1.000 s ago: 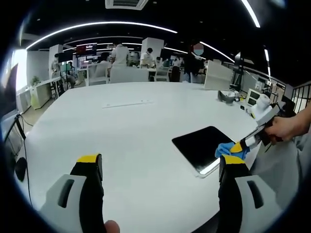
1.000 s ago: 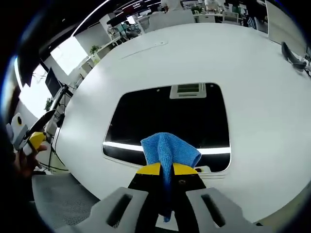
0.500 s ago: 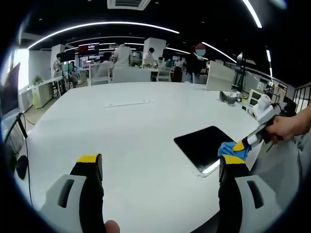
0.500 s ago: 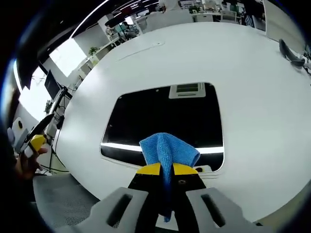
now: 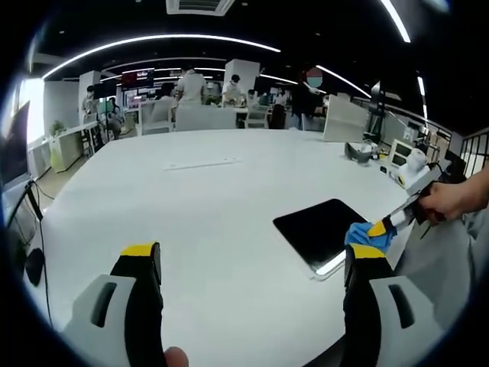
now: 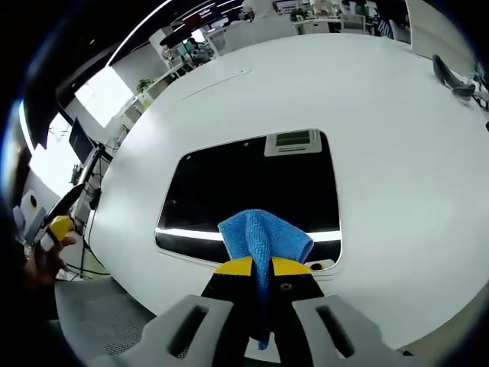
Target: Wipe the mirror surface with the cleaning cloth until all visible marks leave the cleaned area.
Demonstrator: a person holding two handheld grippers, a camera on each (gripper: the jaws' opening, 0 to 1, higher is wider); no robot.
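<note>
Right gripper (image 6: 262, 265) clamped on blue cleaning cloth (image 6: 264, 235), bottom centre of frame. Mirror (image 6: 252, 183) dead ahead on white table (image 6: 397, 153), long axis running left-right. Left gripper (image 5: 252, 260) jaws wide apart, way off, holding nothing.

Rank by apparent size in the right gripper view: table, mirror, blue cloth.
1. White table, largest.
2. Mirror, a dark panel lying on it.
3. Blue cloth, smallest, though it sits nearest the camera, pinched in the right gripper, so it looks enlarged.
</note>
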